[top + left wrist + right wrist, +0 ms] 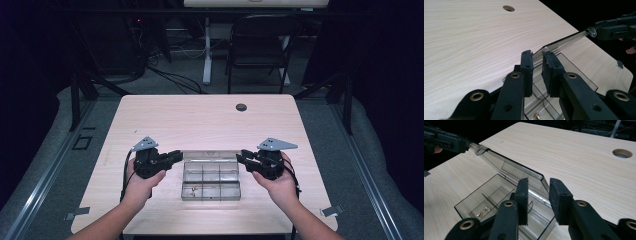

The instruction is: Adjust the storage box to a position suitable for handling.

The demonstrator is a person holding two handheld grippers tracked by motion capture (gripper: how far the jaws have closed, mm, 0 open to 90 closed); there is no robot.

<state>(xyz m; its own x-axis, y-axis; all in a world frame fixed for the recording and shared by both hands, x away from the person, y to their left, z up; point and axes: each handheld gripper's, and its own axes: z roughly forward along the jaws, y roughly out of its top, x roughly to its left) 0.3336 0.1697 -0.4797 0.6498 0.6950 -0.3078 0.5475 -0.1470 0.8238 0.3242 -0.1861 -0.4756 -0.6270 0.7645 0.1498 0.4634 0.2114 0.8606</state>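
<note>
— Where's the box right now?

— The clear compartment box [210, 181] sits on the wooden surface [200, 120], near my edge and about midway between my two hands. Its body rests flat; the transparent lid [509, 168] is lifted at a slant along the far side, hinged open over the compartments.

— And your left hand-held gripper [172, 157]?

— It comes in from the left at the lid's left corner. In the left gripper view my two black jaws are pinching that corner of the lid [541, 52] between their pads [526, 70], pressed onto the thin plastic.

— The right one?

— My right hand-held gripper [242, 157] is at the opposite end of the lid. From the left gripper view, its tips meet the small clear tab [592, 31] at the lid's far corner. In its own view the jaws stand a little apart with the lid's edge running between them; I cannot tell whether the pads actually press on it.

— Anything inside the box?

— A couple of small brass-coloured pieces [482, 212] lie in one compartment near my side; they are too small to identify. The dividers [496, 200] split the body into several cells.

— Anything else on the surface?

— A round cable hole [241, 107] toward the far edge, well apart from the box.
</note>
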